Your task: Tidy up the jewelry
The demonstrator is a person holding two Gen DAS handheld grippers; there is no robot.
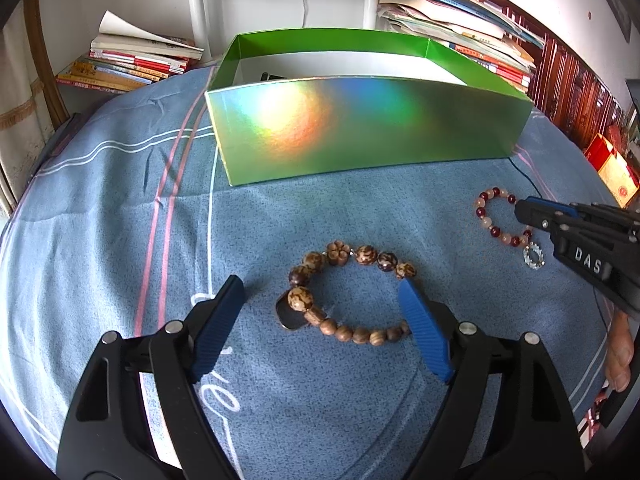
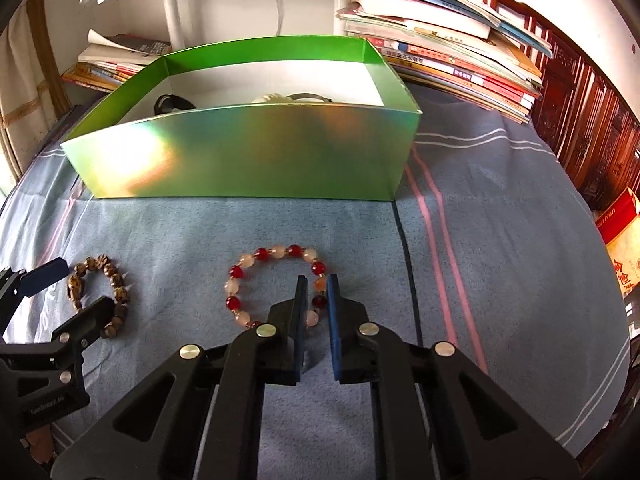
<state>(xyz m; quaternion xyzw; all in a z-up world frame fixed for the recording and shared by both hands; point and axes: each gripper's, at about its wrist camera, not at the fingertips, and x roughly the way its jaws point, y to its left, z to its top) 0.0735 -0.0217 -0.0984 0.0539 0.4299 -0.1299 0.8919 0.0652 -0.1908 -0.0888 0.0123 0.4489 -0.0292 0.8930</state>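
Blue striped cloth (image 1: 120,208) covers the surface, book stacks (image 1: 132,60) behind a shiny green box (image 1: 360,128). "DAS" marks the right gripper (image 2: 317,280), clenched on the red-and-pale bead bracelet (image 2: 240,280). The left gripper (image 1: 324,296) gapes around the brown wooden bracelet (image 1: 360,260).

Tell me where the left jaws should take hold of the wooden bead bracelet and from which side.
Take the wooden bead bracelet across its near arc of small plain beads, coming down from above. It lies flat on the blue cloth, so only a bead strand fits between the open left gripper; the dark pendant at its left would slip.
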